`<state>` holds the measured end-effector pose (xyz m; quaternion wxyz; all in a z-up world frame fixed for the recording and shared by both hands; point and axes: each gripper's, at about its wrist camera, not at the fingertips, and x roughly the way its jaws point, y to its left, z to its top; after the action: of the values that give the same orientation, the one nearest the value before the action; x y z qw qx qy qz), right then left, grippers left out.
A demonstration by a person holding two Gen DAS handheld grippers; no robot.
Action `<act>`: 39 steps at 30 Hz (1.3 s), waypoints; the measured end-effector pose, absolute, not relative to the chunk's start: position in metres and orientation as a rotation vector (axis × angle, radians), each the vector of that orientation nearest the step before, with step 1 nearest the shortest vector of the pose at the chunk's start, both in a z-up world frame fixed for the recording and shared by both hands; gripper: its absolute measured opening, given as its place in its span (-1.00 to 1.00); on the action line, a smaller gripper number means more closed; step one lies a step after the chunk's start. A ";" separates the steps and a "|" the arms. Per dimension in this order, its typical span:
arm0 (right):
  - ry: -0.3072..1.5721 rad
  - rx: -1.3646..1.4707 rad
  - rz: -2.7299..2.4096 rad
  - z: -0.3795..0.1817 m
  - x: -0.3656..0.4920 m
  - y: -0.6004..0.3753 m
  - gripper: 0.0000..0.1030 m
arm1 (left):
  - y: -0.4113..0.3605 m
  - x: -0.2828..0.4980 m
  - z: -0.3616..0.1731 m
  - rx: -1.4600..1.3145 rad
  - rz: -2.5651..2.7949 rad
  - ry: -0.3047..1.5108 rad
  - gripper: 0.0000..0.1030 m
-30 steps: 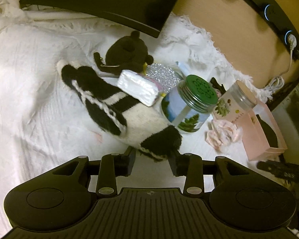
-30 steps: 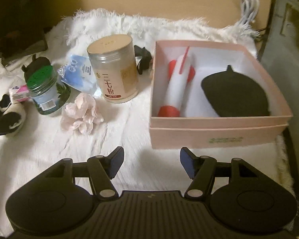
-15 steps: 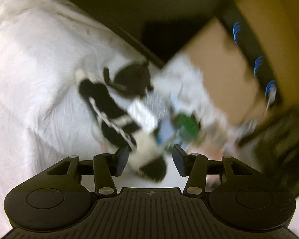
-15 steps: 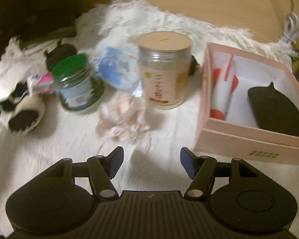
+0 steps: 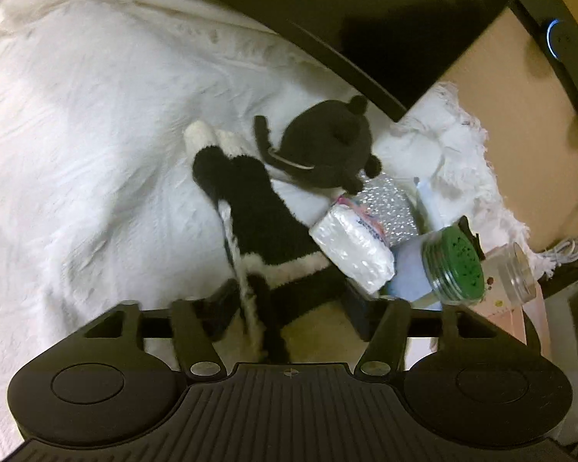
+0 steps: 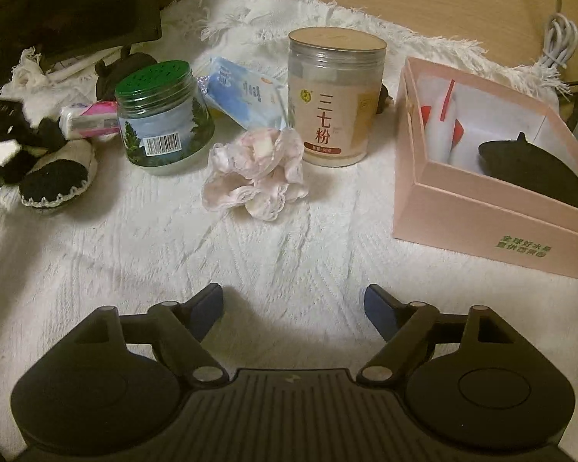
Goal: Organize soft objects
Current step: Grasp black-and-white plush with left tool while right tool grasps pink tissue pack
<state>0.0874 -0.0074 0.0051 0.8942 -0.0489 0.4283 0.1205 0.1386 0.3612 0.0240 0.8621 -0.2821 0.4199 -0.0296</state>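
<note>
A black-and-white fuzzy sock lies on the white cloth; its near end sits between the fingers of my left gripper, which stand wide on either side of it. The sock also shows at the left of the right wrist view. A small black plush bear lies beyond it. A pink scrunchie lies in front of my right gripper, which is open and empty. A pink box at the right holds a black soft pad and a white-and-red tube.
A tissue pack leans on the sock. A green-lidded jar, a tall beige-lidded jar and a blue packet stand behind the scrunchie. A dark monitor base lies at the back. A white cable lies far right.
My left gripper moved forward over the sock, so its near end now lies between the fingers. My right gripper swung left, then back, and faces the scrunchie.
</note>
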 end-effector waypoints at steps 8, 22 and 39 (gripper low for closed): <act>0.885 -0.100 0.261 -0.001 0.082 -0.004 1.00 | 0.321 0.162 0.024 -0.435 -0.081 0.889 0.92; 0.919 -0.232 0.276 0.010 0.089 0.011 0.83 | 0.342 0.120 0.046 -0.374 -0.095 0.739 -0.39; 0.703 -0.215 0.504 0.093 0.154 0.202 0.68 | 0.425 0.075 0.099 -0.239 -0.174 0.665 -0.47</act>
<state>0.1544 0.2015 0.0933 0.9024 -0.1040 0.3400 0.2436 0.0749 0.4245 0.0988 0.9346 -0.1167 0.3251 -0.0851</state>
